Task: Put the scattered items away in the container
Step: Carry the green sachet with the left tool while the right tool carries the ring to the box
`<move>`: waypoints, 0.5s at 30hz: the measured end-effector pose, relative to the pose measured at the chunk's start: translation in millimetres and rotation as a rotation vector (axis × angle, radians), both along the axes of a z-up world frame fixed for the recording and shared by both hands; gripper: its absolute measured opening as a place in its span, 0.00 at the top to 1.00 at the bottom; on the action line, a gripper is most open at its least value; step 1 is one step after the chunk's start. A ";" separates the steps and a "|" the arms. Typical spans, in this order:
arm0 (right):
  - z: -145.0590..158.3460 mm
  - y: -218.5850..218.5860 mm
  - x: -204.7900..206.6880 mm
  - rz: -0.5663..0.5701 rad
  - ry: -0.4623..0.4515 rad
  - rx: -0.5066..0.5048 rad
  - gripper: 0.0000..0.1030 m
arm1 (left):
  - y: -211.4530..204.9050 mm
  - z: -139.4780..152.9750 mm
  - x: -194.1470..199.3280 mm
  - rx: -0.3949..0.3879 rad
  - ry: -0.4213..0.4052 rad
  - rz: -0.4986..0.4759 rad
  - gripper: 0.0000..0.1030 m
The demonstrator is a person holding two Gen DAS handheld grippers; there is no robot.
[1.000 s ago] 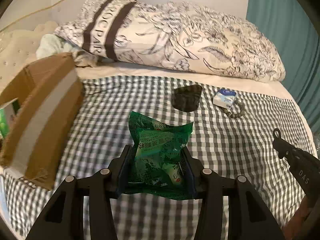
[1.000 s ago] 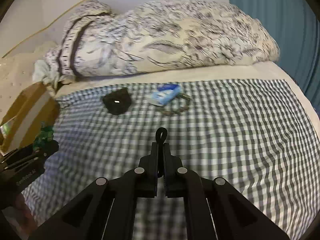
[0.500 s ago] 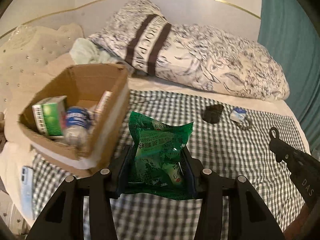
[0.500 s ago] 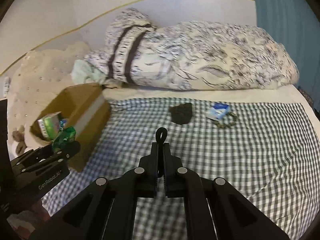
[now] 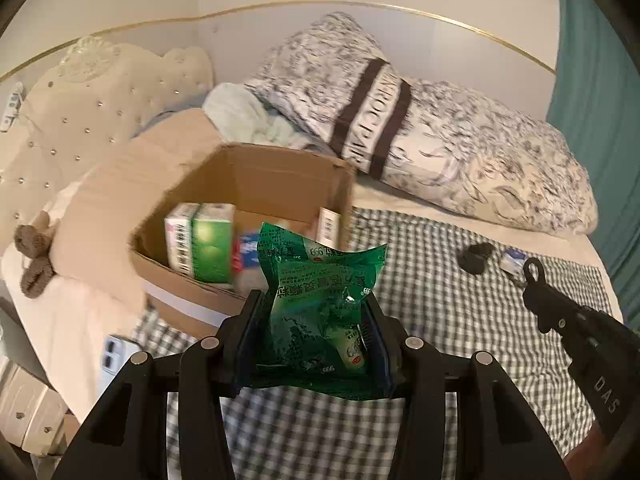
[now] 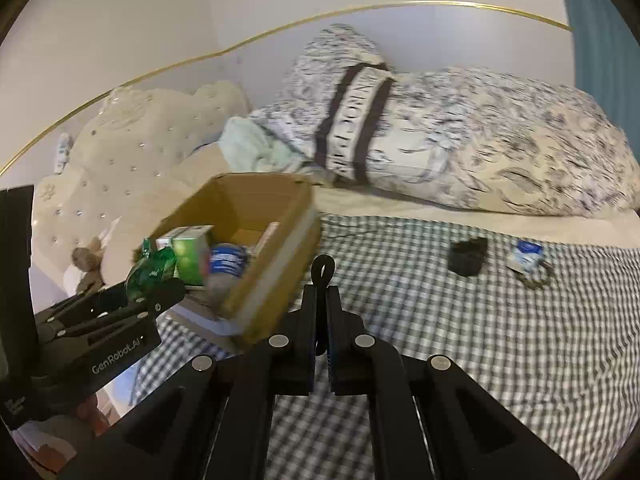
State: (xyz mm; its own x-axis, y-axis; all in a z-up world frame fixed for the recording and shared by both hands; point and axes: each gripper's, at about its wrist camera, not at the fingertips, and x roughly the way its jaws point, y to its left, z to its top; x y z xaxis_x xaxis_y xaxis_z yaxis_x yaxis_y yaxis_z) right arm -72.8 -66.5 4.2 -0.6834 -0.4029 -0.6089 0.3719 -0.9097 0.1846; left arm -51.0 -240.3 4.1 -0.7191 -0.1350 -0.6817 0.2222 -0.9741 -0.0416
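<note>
I am carrying the green sachet pack (image 5: 320, 304) in my left gripper (image 5: 316, 332), clamped upright, long axis pointing away toward the cardboard box (image 5: 224, 296); next I judge I must reach over its rim and release. My right gripper (image 6: 320, 320) is hanging closed, empty.

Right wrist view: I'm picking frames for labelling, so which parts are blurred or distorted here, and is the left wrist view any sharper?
Right wrist view: cardboard box and its contents smear with motion blur, the checked sheet ripples, and fisheye bends the gold trim. Left wrist view: the green packet in the left gripper is crisp; the box behind is soft. Both are dim, no glare.
</note>
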 end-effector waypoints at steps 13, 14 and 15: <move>9.4 -82.8 -37.7 0.138 0.019 -0.026 0.96 | -59.4 -0.7 -27.4 -0.030 0.008 0.074 0.53; 9.0 -88.8 -42.5 0.147 0.019 -0.024 0.96 | -63.8 -3.5 -30.6 -0.024 0.006 0.081 0.53; 8.4 -96.0 -48.2 0.157 0.019 -0.021 0.96 | -68.5 -6.9 -34.0 -0.015 0.001 0.085 0.53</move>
State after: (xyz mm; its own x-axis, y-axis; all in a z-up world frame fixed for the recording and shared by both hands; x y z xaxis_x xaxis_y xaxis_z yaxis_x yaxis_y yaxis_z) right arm -120.9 -162.4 12.6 -0.6226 -0.5179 -0.5866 0.5125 -0.8364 0.1945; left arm -85.0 -308.8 -2.9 -0.7054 -0.2056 -0.6783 0.3043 -0.9522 -0.0278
